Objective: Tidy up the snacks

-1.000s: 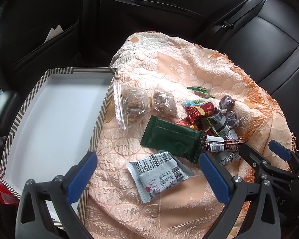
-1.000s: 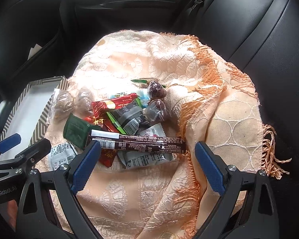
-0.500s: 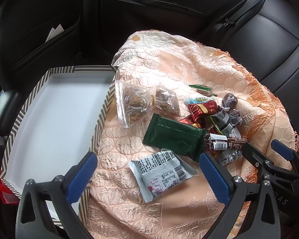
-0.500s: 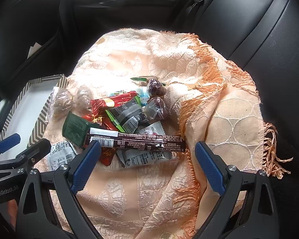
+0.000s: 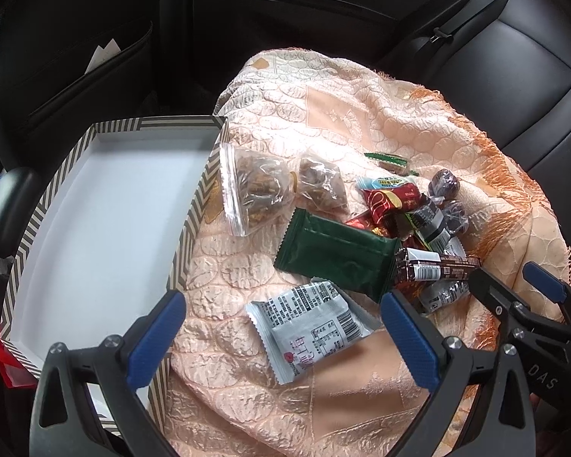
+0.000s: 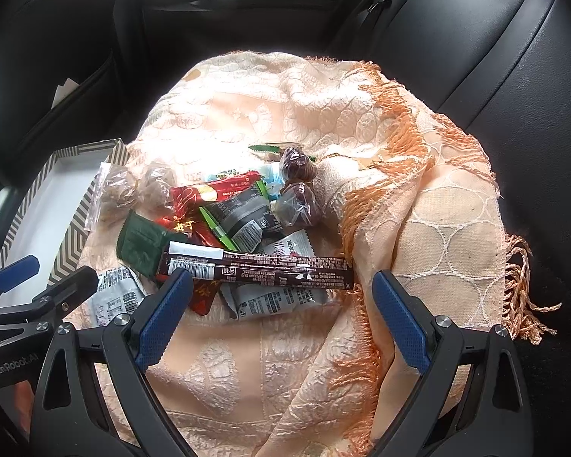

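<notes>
A pile of snacks lies on a peach cloth on a car seat. In the left wrist view I see a white packet, a green packet, a clear bag of nuts and a long brown bar. A white box with a striped rim sits at the left. My left gripper is open just above the white packet. My right gripper is open just short of the brown bar, with red and black packets behind it.
Black car seats and a door surround the cloth. The cloth's orange fringe hangs at the right. The right gripper shows at the right edge of the left wrist view, and the left gripper at the left edge of the right wrist view.
Both grippers have crept slightly forward and down toward the snacks. Both stay open; nothing has been picked up.
</notes>
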Motion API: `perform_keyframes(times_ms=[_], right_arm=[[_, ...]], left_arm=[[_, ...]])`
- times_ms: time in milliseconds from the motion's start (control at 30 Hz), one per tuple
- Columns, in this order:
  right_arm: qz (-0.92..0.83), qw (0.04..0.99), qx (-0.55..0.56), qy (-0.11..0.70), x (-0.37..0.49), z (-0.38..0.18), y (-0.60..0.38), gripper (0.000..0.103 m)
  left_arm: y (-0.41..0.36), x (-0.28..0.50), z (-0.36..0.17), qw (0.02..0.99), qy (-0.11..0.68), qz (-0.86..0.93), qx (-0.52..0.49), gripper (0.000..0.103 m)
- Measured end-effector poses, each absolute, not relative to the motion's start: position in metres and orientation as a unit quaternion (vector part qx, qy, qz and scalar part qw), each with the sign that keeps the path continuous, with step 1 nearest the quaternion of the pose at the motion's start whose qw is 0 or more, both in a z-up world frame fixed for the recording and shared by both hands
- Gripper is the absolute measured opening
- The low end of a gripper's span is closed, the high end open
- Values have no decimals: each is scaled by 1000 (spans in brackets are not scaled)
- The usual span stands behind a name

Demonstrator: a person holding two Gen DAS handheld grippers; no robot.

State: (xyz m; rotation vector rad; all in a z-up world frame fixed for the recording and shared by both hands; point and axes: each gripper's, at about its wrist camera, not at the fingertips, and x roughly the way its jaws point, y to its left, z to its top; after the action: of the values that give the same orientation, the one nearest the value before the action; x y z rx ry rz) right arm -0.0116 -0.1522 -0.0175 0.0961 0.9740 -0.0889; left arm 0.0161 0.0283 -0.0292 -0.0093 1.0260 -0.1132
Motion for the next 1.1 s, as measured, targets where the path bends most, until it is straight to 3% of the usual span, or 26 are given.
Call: perform_keyframes(times_ms=[233,633,1100], right_arm=[[-35,878,29,476,-8,-20,-157,96],[12,859,42,510,-3,-39,-153,96],[70,842,96,526,8,-41,-153,96]], left_arm=[[48,34,-29,847,525,-45,-71,103],[21,60,-26,829,556,-56,-35,103],[60,80,-10,836,547,-40,-36,103]])
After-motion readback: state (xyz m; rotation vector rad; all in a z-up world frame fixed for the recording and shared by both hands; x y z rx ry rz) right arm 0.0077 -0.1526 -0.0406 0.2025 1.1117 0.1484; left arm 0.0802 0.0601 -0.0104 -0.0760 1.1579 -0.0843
